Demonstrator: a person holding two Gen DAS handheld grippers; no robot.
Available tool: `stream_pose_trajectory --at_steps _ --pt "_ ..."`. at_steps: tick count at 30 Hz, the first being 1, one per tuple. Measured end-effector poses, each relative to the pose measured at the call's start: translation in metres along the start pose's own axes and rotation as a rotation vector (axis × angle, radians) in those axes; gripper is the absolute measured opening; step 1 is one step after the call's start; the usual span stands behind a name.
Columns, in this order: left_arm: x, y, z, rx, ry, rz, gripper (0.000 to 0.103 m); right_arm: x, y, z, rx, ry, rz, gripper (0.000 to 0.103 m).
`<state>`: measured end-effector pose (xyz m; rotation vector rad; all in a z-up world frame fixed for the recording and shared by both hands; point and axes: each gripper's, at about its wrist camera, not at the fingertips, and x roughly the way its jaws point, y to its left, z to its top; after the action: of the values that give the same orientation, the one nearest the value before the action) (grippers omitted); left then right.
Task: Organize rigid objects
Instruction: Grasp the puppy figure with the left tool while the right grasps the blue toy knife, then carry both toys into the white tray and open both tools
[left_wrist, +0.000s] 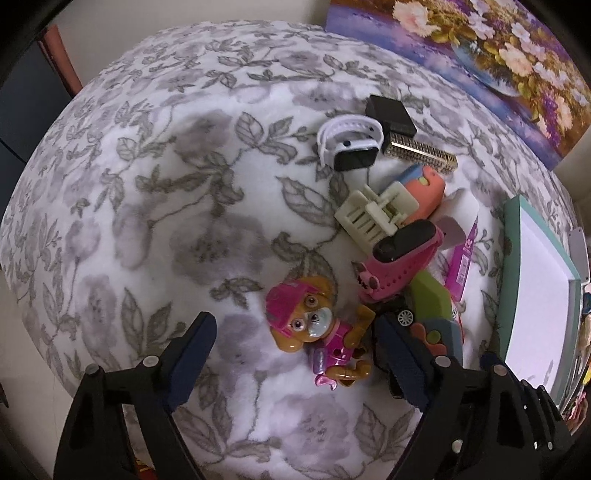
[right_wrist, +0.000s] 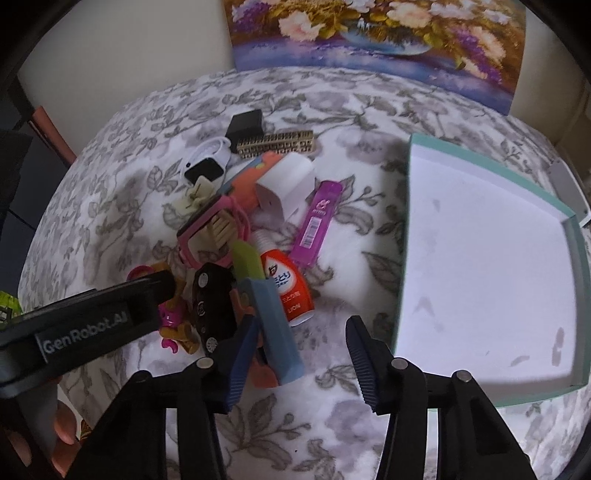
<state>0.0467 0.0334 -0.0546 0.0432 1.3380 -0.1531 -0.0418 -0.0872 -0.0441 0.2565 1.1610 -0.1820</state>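
**poster1:** Toys and little hard bits are all heaped up right of centre in the left wrist frame, on a white fuzzy blanket with grey flower print (left_wrist: 166, 184). Lowest in the pile is a brown puppy figure in a pink helmet (left_wrist: 314, 325), lying face up. Above it: a pink strap watch with a black face (left_wrist: 402, 251), a cream plastic claw clip (left_wrist: 373, 214), a white smartwatch (left_wrist: 347, 144), a black cube charger (left_wrist: 391, 112).

**poster2:** And the grippers?

**poster1:** Left gripper (left_wrist: 299, 343) has its fingers spread wide, one on each side of the puppy, not pinching it. Right gripper (right_wrist: 299, 350) is spread too, nothing between the pads. Its left finger sits just beside a blue-and-orange toy block (right_wrist: 273, 325) at lower centre of the right wrist frame.

**poster2:** Where's the bin?

**poster1:** Teal-rimmed shallow box with a white inside (right_wrist: 576, 236) fills the right side of that frame, apart from the pile. Red-and-white squeeze bottle (right_wrist: 288, 284) and purple flat pack (right_wrist: 317, 221) lie between.
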Motion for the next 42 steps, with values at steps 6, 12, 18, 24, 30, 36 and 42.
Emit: stream_pose_trajectory --at_steps 6,12,18,24,30,36,42 --pt "0.017 -0.004 0.001 -0.001 0.042 0.003 0.078 0.011 0.014 -0.001 -0.067 0.033 -0.01 0.05" --pt "0.032 -0.005 -0.003 0.003 0.071 0.022 0.07 0.018 0.028 -0.004 -0.132 0.049 -0.015 0.043" --pt "0.032 -0.006 -0.003 -0.006 0.061 0.027 0.06 0.025 0.033 -0.005 -0.142 0.066 -0.009 0.036" --pt "0.03 0.003 -0.001 -0.003 0.06 0.024 0.059 0.028 0.022 -0.005 -0.08 0.074 0.048 0.036" --pt "0.026 0.002 -0.004 -0.008 0.067 0.003 0.058 0.026 0.02 -0.004 -0.064 0.077 0.073 0.03" --pt "0.015 0.01 -0.013 -0.034 0.069 -0.041 0.058 0.019 0.01 -0.004 -0.035 0.073 0.12 0.025" --pt "0.0 0.016 -0.015 -0.044 0.037 -0.069 0.058 0.009 0.005 -0.002 -0.003 0.055 0.161 0.023"
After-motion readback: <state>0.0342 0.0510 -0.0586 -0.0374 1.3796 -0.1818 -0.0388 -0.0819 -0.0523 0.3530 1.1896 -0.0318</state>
